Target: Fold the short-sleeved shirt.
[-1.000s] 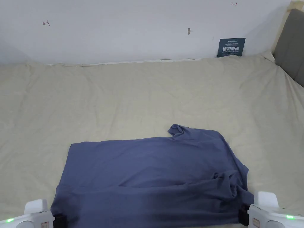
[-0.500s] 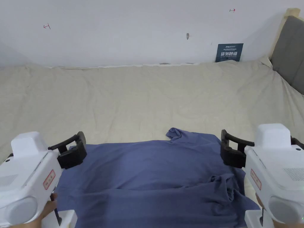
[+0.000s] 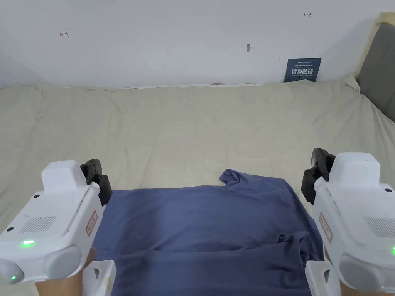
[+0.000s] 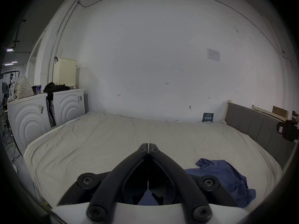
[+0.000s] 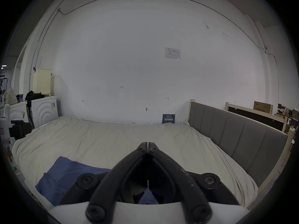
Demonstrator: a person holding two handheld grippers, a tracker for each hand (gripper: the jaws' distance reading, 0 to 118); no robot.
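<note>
White wall (image 3: 173, 38), beige bed (image 3: 193, 123), grey headboard (image 5: 234, 130), 2 white cabinets (image 4: 48, 111)

Soft, even light fills the head view, sharp throughout, with faint shadows in the bed (image 3: 193, 127) creases. Both gripper views are dimmer, bent by fisheye lenses, with black vignetted corners and blurred near edges.

Bedroom-like test space, sheeted bed (image 3: 193, 123), padded headboard (image 5: 234, 130), 2 washing machines (image 4: 68, 106)

One blue shirt (image 3: 204, 227), two grippers, left gripper (image 3: 94, 175) and right gripper (image 3: 318, 169), one bed (image 3: 193, 127), two washing machines (image 4: 68, 104).
</note>
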